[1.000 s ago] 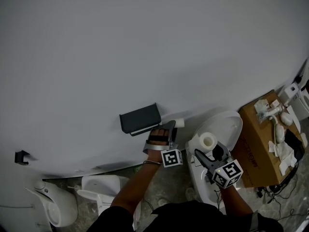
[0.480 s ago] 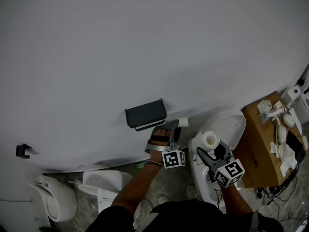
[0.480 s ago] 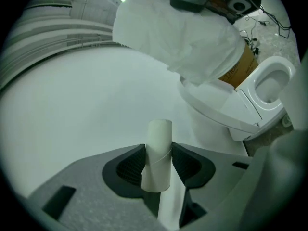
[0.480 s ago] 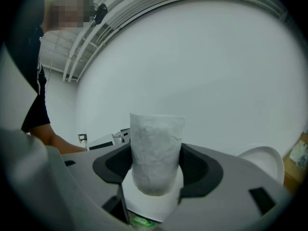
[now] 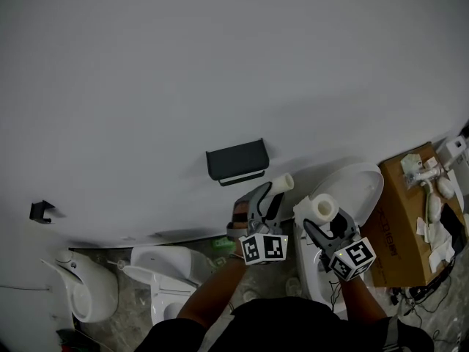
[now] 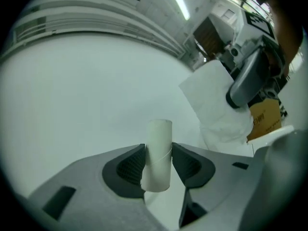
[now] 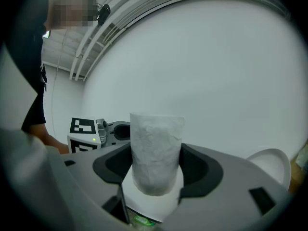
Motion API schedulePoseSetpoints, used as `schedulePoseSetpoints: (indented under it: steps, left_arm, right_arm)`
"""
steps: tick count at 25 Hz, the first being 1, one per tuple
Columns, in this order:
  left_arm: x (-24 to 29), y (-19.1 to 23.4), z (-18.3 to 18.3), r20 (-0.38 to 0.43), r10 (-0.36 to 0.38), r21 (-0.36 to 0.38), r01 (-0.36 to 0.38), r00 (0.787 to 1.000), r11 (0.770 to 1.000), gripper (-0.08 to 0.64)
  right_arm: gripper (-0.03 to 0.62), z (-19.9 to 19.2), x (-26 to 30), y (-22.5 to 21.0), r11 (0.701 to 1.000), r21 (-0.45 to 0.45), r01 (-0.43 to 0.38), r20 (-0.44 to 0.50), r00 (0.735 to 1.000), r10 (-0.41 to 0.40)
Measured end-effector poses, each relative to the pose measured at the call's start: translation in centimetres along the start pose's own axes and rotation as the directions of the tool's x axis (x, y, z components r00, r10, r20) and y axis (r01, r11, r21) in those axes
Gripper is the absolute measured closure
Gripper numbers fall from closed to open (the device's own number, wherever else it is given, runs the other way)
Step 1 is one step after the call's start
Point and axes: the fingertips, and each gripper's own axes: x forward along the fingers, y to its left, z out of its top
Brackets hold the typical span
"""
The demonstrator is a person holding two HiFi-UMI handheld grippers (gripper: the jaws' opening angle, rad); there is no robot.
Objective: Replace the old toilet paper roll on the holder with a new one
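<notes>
Now | your left gripper [image 6: 159,150] clamps the empty cardboard tube [image 6: 159,131], clear of the holder [image 5: 236,161] | your right gripper [image 7: 156,153] grips the new roll [image 7: 156,129] across its sides | both are probably light and crushable, so squeeze gently.

Empty tube [image 5: 283,183] lies between wall holder [image 5: 236,162] and new roll [image 5: 322,209]

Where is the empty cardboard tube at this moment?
In the head view the cardboard tube is clamped in the left gripper, just below and right of the dark wall holder, left of the new roll.
</notes>
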Motion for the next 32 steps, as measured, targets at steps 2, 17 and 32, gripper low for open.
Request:
schedulePoseSetpoints:
  steps: [2, 17, 32]
  left_arm:
    - [-1.3, 0.7, -0.1, 0.013, 0.019, -0.094, -0.018, 1.000, 0.995, 0.391]
    - [-10.8, 3.3, -1.5, 0.150, 0.162, -0.564, -0.050, 0.975, 0.824, 0.391]
    - [-13.0, 5.1, -5.1, 0.049, 0.203, -0.600, -0.134, 0.978, 0.789, 0.391]
  right_arm:
    - [0.301, 0.0, 0.1, 0.4, 1.000, -0.007, -0.009, -0.003, 1.000, 0.009]
    - [0.301, -0.4, 3.4, 6.2, 0.986, -0.029, -0.161, -0.010, 0.987, 0.161]
    - [0.301, -0.7, 6.5, 7.1, 0.982, -0.030, -0.184, -0.018, 0.983, 0.184]
